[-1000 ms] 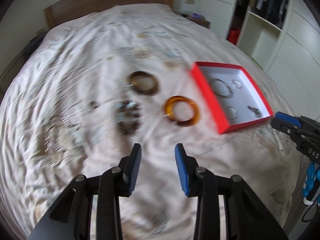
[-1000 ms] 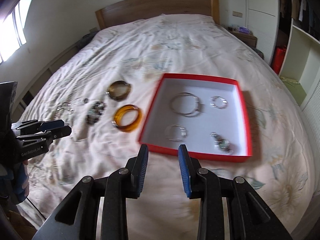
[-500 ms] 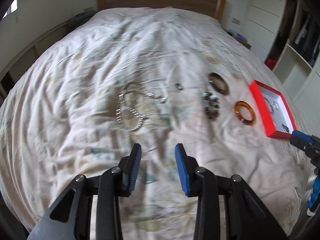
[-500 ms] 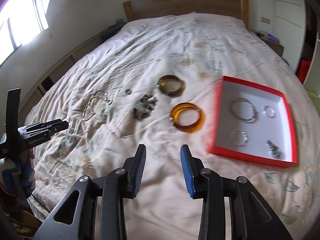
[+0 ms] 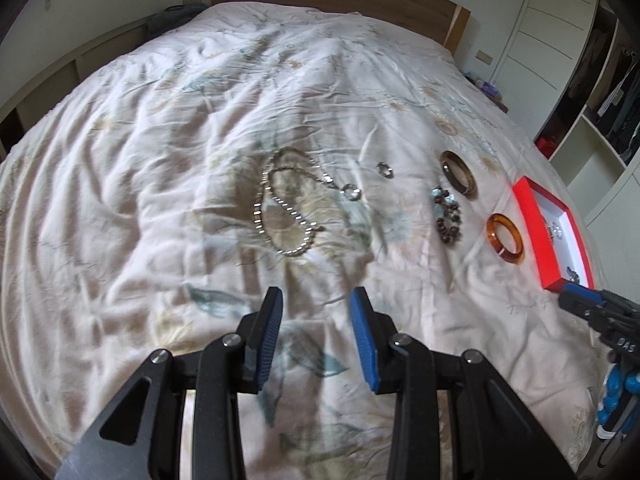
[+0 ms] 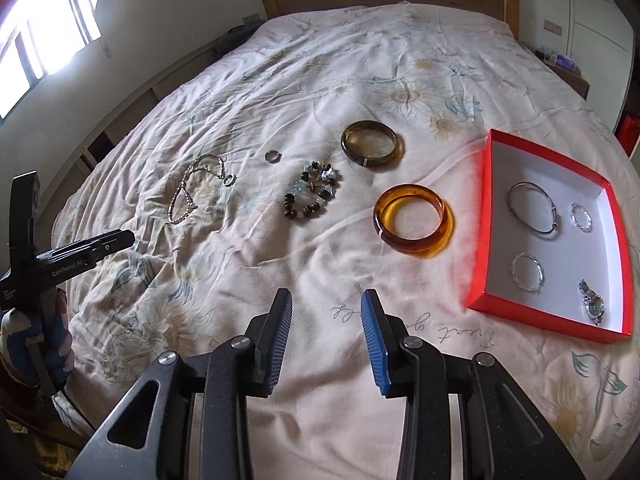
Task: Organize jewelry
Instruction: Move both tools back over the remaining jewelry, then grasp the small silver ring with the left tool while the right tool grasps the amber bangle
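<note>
Left wrist view. The view is swung leftward compared with a second ago: the chain necklace [image 5: 286,210], earlier at the left edge, is now centred ahead of the left gripper [image 5: 316,336], while the red box [image 5: 554,236] is pushed to the right margin. The necklace is thereby judged to be the next piece sought. The left gripper is released, its jaws parted wide, nothing held or touched; it hangs above the bedspread [image 5: 160,160], short of the necklace. Also loose on the bed are seen a small ring [image 5: 385,169], a bead bracelet [image 5: 446,214], a brown bangle [image 5: 459,174] and an amber bangle [image 5: 505,238].

Right wrist view. The box, earlier straight ahead, is now displaced to the right, and the amber bangle lies nearer the centre. The right gripper [image 6: 326,336] is likewise released and empty, held above bare bedspread. Four pieces are already laid in the box; five are left outside it.
</note>
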A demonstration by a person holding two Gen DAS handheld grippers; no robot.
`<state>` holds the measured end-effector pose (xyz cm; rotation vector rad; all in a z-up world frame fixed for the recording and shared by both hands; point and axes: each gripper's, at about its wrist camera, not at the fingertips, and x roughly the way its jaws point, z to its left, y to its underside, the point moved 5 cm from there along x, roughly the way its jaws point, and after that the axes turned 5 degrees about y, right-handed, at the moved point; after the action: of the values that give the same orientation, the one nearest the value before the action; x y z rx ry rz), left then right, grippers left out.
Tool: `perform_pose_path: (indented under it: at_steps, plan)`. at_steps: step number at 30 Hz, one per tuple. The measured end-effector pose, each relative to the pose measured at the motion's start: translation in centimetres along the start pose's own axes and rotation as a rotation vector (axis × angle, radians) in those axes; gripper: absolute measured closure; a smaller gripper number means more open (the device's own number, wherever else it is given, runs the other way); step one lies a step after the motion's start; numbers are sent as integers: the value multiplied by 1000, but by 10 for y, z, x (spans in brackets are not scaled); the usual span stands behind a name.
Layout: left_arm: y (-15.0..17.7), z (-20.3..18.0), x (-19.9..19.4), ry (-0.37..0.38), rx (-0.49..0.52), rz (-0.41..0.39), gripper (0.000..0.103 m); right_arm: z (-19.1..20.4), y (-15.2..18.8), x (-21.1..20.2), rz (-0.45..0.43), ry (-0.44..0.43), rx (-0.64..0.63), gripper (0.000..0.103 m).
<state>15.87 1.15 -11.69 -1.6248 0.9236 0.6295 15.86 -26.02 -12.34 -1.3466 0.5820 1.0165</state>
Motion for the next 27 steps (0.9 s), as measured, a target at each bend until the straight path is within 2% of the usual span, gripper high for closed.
perform_pose_path:
  at_steps: [7,15,19,27]
  plan:
    - [-20,-19,31,67,7,30,70,-4,-12,26,20,-12,-8,67]
    - [-56,-26,79,101,-54,60,70,-18,-41,55,28,15,-22,67]
    - [-68,-26,104,88,-78,84,70,-23,-52,74,50,33,-34,67]
    - [-77,-15,140,15,-127,116,70,-31,-59,103,104,46,-53,67]
